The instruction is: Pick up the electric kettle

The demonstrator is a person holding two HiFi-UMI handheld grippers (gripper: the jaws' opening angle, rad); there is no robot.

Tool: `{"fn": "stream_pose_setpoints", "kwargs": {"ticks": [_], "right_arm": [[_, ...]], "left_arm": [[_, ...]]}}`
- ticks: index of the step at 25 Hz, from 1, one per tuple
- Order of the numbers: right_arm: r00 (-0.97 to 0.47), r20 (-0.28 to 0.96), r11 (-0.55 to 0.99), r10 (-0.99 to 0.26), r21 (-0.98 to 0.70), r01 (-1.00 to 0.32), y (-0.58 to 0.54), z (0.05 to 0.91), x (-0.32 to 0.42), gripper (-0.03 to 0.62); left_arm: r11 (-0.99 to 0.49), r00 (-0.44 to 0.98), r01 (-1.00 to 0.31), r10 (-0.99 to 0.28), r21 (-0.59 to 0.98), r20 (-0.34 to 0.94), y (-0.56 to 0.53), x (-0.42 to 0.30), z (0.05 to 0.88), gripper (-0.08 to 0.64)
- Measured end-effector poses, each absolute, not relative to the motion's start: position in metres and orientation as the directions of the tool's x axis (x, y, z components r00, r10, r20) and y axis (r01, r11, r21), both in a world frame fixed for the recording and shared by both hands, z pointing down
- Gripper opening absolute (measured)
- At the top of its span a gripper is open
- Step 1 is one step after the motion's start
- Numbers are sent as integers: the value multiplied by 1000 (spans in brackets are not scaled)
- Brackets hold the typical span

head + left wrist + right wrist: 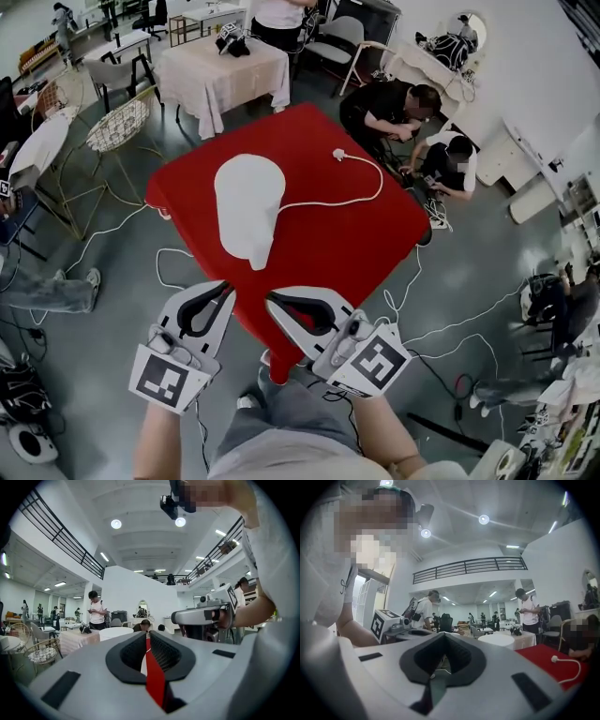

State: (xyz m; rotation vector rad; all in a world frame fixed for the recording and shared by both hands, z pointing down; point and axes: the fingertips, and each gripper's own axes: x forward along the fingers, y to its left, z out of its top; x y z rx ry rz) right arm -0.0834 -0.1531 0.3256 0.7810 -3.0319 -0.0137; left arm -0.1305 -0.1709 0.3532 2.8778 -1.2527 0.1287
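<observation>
Two handheld grippers hang at the near edge of the square table under a red cloth [375, 234], both short of the task's thing. The left gripper [226, 286] sits over the table's near-left edge, its jaws clenched tip to tip on nothing. Its own view shows only a thin red slit between the dark pads. Toward the table's middle, left of centre, stands the white, smooth-bodied electric kettle [248, 202], well apart from both grippers and untouched. The right gripper [273, 299] hovers over the table's near corner, just beside its partner, jaws likewise pressed together and empty. Farther right on the table, a thin white power cord [349, 200] curves from beside the kettle to a white plug [339, 155] lying loose near the far edge.

I judge this to be the approach step, since nothing is grasped yet. The next move calls for at least one pair of jaws to spread wide, reach across the table and settle on a graspable part of the kettle. The trailing cord will need to be kept from snagging.

From above, the kettle reads as one pale blob: handle, lid, spout and any base cannot be told apart. In both gripper views the jaws block most of the table. Only a pale rounded top shows over them, which may be the kettle.
</observation>
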Motion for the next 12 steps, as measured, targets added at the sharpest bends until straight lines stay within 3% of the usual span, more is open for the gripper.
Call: {"fn": "stream_pose_setpoints", "kwargs": {"ticks": [12], "right_arm": [[-862,50,862,-504,-27,-506,-197,351,-60,8]], "left_arm": [[-759,750,-651,-643,4,158,-231,-102,407,118]]}}
